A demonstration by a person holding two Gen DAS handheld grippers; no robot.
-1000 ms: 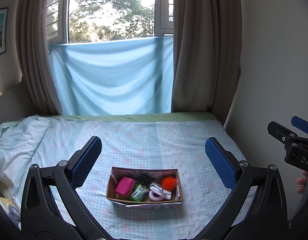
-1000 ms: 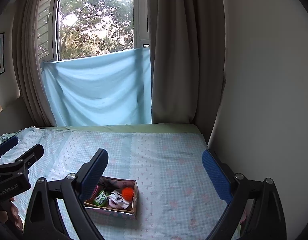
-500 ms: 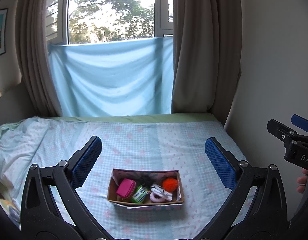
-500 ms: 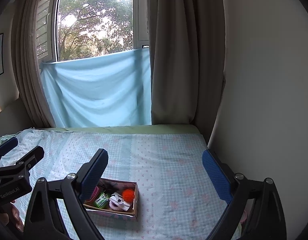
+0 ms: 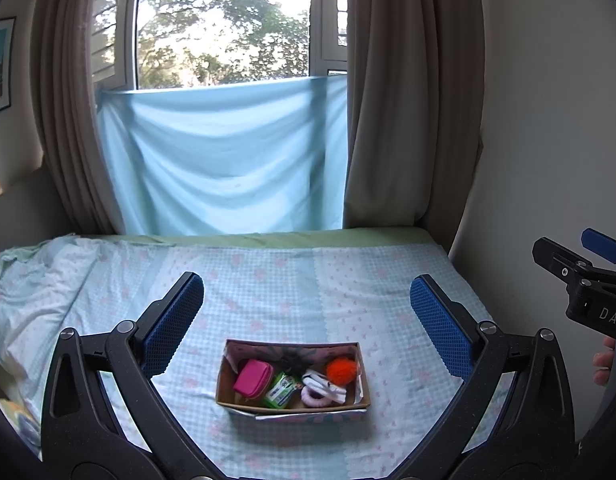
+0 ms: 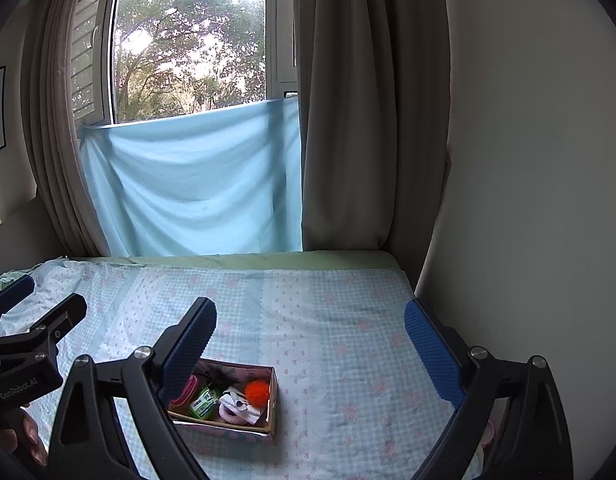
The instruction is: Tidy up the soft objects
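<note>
Both views have drawn back slightly. Left claw [image 5: 306,316] and right claw [image 6: 309,344] apart, empty; box [image 5: 292,408] at 6 o'clock, filled.

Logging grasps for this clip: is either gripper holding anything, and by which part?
Nothing is held. Left gripper and right gripper are both open and empty.

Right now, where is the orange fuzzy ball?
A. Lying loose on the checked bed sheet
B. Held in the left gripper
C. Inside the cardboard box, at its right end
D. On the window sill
C: the orange fuzzy ball sits inside the cardboard box at its right end, next to the white item, while both grippers are open and empty.
</note>
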